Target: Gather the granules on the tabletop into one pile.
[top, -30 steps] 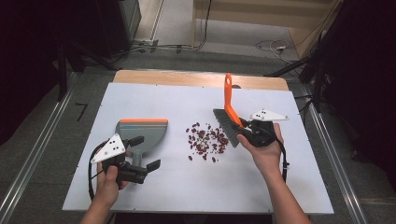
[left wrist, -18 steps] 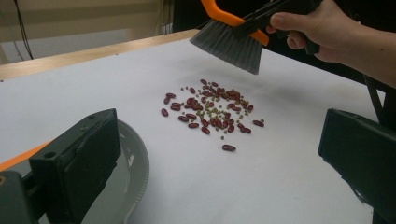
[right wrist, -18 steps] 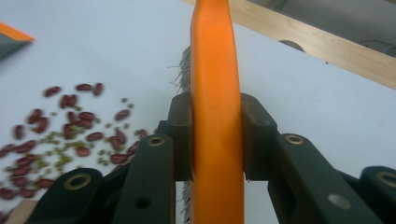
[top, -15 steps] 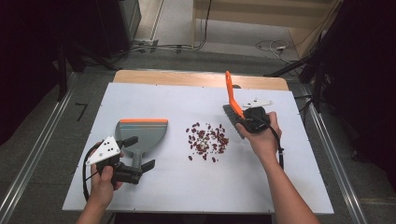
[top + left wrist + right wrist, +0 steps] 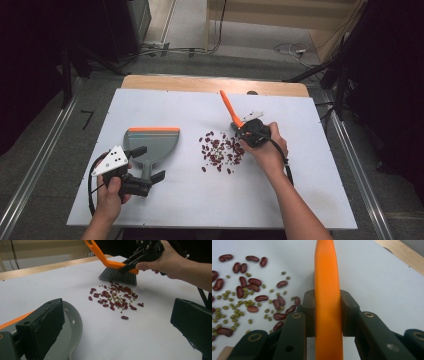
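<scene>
The pile of beans (image 5: 220,151) is serving as the landmark here: red kidney beans mixed with small green ones, lying loose on the white bench (image 5: 310,190). The right gripper (image 5: 248,131) is clenching its fingers (image 5: 308,312) on the orange handle of the brush (image 5: 229,109), and the grey bristles are resting at the far-right edge of the pile (touching or just above the bench, hard to say which). The brush handle is slanting up and away from the beans, toward the far side of the bench.

On the opposite side of the beans, well to their left, the grey dustpan (image 5: 151,142) is lying flat, its orange-edged lip at the far end and its handle running back toward the person. The left gripper (image 5: 148,163) is sitting at that handle with its fingers (image 5: 48,330) spread apart, one on each side, not yet clamping it.

So the sweep line is running from brush through beans to dustpan, right to left. The pan's mouth is not facing the pile, so the left hand will probably need to grip and turn it.
</scene>
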Motion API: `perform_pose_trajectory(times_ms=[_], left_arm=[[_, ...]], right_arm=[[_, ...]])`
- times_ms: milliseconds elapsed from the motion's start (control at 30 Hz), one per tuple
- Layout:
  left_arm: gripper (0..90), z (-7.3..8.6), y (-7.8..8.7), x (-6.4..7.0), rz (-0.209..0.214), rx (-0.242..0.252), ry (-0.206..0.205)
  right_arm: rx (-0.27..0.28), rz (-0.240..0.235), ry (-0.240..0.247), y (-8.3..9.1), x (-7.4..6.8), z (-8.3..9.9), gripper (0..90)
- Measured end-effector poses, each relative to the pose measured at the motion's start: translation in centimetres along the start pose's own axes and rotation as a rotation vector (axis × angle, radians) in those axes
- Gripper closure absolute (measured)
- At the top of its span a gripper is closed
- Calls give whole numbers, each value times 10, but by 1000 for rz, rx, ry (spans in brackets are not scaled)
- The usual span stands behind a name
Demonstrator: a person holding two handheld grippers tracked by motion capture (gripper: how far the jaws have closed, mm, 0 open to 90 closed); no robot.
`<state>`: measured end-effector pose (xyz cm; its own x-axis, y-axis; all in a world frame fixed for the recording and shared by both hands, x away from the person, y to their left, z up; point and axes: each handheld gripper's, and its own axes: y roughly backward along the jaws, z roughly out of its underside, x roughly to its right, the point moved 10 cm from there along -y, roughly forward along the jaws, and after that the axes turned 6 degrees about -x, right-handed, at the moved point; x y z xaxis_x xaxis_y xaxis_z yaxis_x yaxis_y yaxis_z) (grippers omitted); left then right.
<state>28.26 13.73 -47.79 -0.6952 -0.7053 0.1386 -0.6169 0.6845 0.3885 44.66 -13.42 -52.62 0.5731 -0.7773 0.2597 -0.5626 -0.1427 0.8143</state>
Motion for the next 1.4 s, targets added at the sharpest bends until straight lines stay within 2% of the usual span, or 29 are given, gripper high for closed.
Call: perform_pose_trajectory(times_ms=[67,200,233,400,500,567,633,733,833,900,933,967,1000,1167,1200,1233,1267,1333,1400], left_arm=[[0,0,0,0,1,0,-2],[0,0,-2,0,3,-3,2],[0,0,-2,0,3,-5,3],[0,0,-1,0,3,-2,6],[0,0,0,-1,4,5,12],[0,-1,0,-2,6,6,16],[0,-1,1,-3,3,9,18],[0,-1,1,-4,1,12,24],[0,0,2,-4,-1,13,24],[0,0,2,-4,-1,13,25],[0,0,1,-5,-1,12,25],[0,0,1,-4,1,12,27],[0,0,1,-4,0,12,26],[0,0,0,-3,0,12,26],[0,0,1,-3,-1,11,25],[0,0,1,-3,-1,12,24],[0,0,1,-3,-1,12,24],[0,0,1,-3,-1,12,24],[0,0,1,-3,-2,12,26]], right_arm=[[-5,-16,-10,1,-5,1,693],[-4,-40,1,4,-12,2,693],[-7,-43,3,7,-17,2,693],[-8,-38,25,9,-28,2,693],[0,-43,36,10,-32,1,693],[-3,-62,21,12,-36,1,693],[2,-58,36,13,-38,1,693],[2,-77,9,17,-39,0,692],[45,-86,-16,26,-37,-6,692],[69,-123,-27,34,-41,-10,692],[84,-162,-15,42,-51,-12,692],[84,-162,-15,42,-51,-12,692],[93,-212,12,49,-65,-14,691],[81,-346,37,60,-105,-14,691],[81,-346,37,60,-105,-14,691],[75,-365,41,61,-113,-13,691],[65,-392,65,63,-127,-12,691],[49,-418,71,64,-140,-9,691],[40,-431,78,63,-145,-8,691]])
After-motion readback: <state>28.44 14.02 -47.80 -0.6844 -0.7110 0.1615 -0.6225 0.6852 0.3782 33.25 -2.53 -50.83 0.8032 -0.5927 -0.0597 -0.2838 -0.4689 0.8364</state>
